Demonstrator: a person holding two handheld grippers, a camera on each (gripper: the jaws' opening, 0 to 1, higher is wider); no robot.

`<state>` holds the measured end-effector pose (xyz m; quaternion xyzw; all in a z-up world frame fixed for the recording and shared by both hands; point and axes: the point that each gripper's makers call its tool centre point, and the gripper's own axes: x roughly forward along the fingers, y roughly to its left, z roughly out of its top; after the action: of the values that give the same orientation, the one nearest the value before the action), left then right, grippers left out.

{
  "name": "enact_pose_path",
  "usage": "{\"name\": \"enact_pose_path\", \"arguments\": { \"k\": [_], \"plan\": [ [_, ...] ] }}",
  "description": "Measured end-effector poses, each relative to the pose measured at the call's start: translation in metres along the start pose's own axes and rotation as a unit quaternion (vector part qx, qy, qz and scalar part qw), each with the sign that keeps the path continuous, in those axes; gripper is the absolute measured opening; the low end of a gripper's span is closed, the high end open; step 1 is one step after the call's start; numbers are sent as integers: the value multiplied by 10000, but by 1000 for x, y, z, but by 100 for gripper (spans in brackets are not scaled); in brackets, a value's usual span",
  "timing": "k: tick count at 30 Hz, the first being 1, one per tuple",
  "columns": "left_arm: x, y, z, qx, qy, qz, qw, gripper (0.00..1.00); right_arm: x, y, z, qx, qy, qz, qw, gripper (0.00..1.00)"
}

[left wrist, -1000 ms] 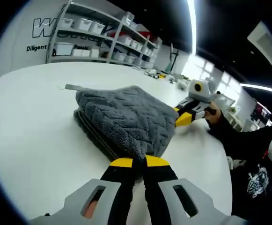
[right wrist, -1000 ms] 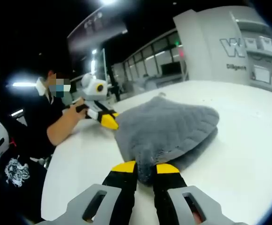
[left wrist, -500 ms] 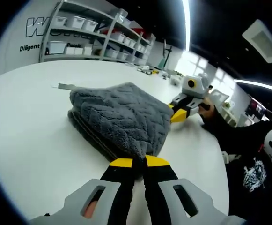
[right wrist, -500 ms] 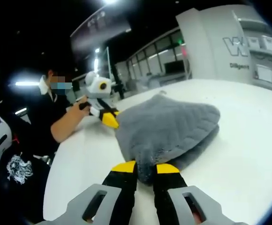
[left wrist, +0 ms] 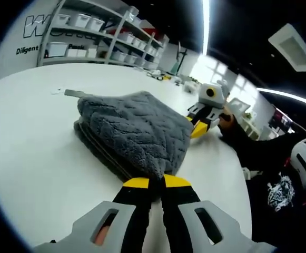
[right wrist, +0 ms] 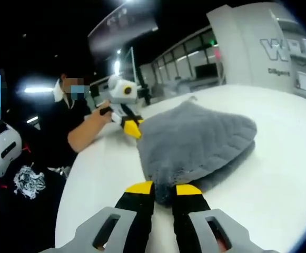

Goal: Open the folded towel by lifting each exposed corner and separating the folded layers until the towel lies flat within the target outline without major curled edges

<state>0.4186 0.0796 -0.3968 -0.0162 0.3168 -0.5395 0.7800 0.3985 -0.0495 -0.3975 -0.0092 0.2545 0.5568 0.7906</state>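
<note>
A grey quilted towel (left wrist: 134, 126) lies folded in layers on the white table (left wrist: 31, 153). My left gripper (left wrist: 156, 183) is shut on the top layer's near corner, which is pulled up off the lower layers. In the right gripper view the same towel (right wrist: 195, 139) shows from the other side, and my right gripper (right wrist: 163, 188) is shut on another corner of the top layer. The right gripper (left wrist: 199, 128) also appears in the left gripper view, at the towel's far right edge. The left gripper (right wrist: 131, 126) appears in the right gripper view, held by a person's hand.
A strip of grey tape (left wrist: 73, 93) marks the table beyond the towel. Shelves with white bins (left wrist: 84, 37) stand against the far wall. The person in a black top (right wrist: 42, 158) sits at the table's edge, and small items (left wrist: 166, 77) lie at the far end.
Both views have shifted slightly as the hands moved. The two grippers still hold their towel corners, and the top layer stays lifted.
</note>
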Motion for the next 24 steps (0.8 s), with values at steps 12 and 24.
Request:
{"name": "enact_pose_path", "arguments": {
  "k": [12, 24],
  "plan": [
    [-1, 9, 9, 1315, -351, 405, 9899, 17, -2, -3, 1, -483, -56, -40, 9988, 14],
    [-23, -3, 29, 1025, -1007, 166, 9895, 100, -13, -9, 2, -360, -55, -301, 9989, 100]
  ]
}}
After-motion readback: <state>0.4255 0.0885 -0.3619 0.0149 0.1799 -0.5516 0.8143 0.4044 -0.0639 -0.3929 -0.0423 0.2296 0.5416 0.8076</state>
